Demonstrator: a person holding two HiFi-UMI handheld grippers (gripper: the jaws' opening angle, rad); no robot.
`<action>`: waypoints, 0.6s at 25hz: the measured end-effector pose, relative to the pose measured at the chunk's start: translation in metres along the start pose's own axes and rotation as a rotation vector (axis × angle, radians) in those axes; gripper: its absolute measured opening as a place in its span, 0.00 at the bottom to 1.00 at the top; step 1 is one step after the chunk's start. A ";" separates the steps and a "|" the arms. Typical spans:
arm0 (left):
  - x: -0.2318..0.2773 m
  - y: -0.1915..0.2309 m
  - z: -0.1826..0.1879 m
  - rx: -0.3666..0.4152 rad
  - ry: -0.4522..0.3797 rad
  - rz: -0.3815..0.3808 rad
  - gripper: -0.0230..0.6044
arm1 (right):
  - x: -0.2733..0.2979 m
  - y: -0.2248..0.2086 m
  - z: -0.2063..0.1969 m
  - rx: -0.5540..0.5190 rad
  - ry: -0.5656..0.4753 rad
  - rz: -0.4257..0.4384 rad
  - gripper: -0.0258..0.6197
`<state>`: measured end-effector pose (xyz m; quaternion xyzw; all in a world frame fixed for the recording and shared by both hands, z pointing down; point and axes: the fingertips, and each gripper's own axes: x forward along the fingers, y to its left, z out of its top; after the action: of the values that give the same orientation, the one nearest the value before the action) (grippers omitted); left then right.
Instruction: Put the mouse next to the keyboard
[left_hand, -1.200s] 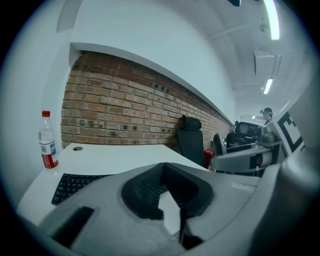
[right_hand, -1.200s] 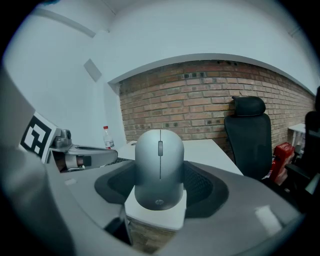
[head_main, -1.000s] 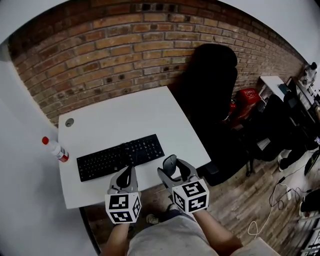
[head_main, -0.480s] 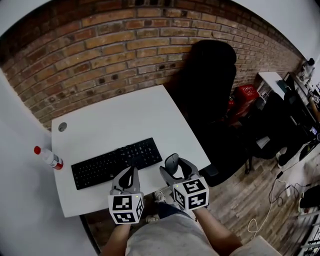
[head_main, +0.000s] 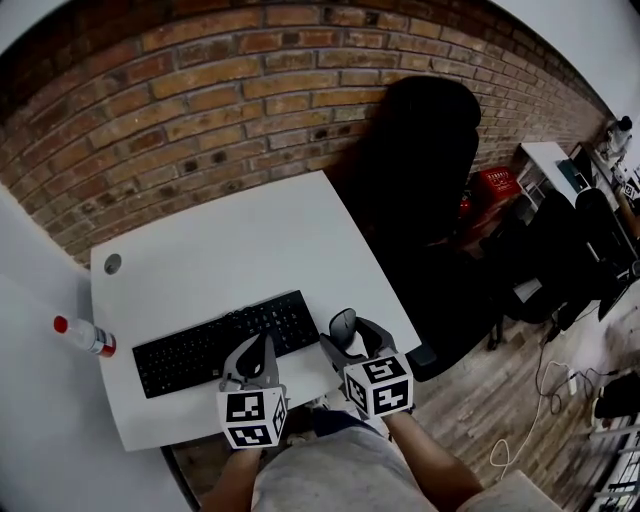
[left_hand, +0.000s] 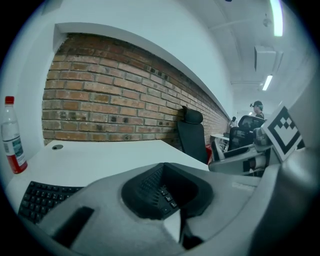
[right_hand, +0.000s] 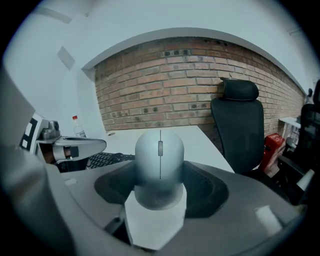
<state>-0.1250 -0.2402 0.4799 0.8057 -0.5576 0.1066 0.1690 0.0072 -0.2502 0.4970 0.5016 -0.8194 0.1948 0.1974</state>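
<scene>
Right gripper was clamped on the mouse by its flanks, just right of the keyboard near the table's near edge; judged light, rigid and smooth-shelled, so a side grip suits; left gripper closed, empty.

Even indoor light, strong fisheye distortion, dark vignetted corners

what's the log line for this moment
right gripper: shut on mouse | left gripper: shut, empty | mouse: right of keyboard
</scene>
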 end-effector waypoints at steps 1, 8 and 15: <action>0.004 0.002 0.001 -0.002 0.001 0.002 0.03 | 0.004 -0.003 -0.001 0.003 0.008 0.000 0.49; 0.031 0.010 0.003 -0.025 0.018 0.017 0.03 | 0.032 -0.024 -0.007 0.002 0.079 0.002 0.49; 0.048 0.014 0.001 -0.039 0.042 0.035 0.03 | 0.054 -0.045 -0.022 0.010 0.184 -0.002 0.49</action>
<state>-0.1209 -0.2862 0.4981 0.7900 -0.5699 0.1156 0.1944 0.0275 -0.2978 0.5489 0.4834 -0.7964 0.2440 0.2693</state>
